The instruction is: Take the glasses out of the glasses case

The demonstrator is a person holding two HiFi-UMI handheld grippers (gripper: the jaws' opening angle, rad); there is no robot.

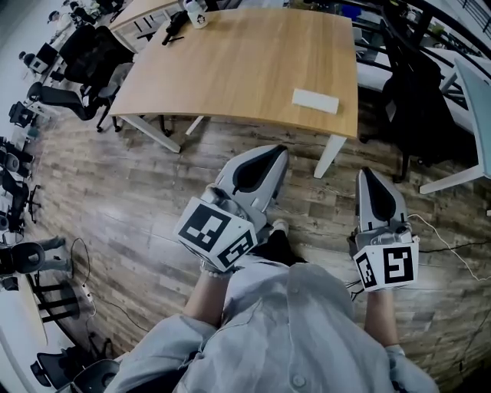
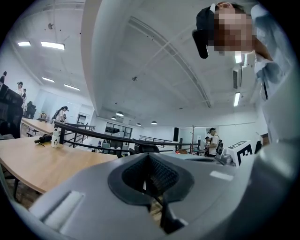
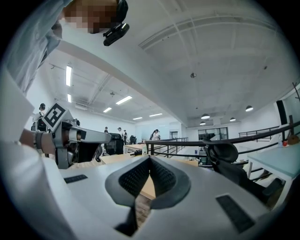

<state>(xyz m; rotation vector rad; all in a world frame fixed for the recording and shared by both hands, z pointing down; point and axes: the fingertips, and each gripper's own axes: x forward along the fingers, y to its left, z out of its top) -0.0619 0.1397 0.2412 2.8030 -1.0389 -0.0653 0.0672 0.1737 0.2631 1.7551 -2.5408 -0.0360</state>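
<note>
A white oblong glasses case (image 1: pixel 314 100) lies shut near the front right corner of a light wooden table (image 1: pixel 245 61); no glasses show. I stand on the wooden floor a step short of the table. Both grippers are held level in front of me, well short of the case. My left gripper (image 1: pixel 272 150) (image 2: pixel 149 157) has its jaws together with nothing between them. My right gripper (image 1: pixel 367 173) (image 3: pixel 150 158) is also shut and empty. The right gripper view shows the left gripper's marker cube (image 3: pixel 55 115) beside it.
A white bottle (image 1: pixel 196 11) and a black object (image 1: pixel 175 27) sit at the table's far left end. A black office chair (image 1: pixel 406 100) stands right of the table, and more chairs (image 1: pixel 84 54) to the left. A cable (image 1: pixel 453 246) trails on the floor by my right hand.
</note>
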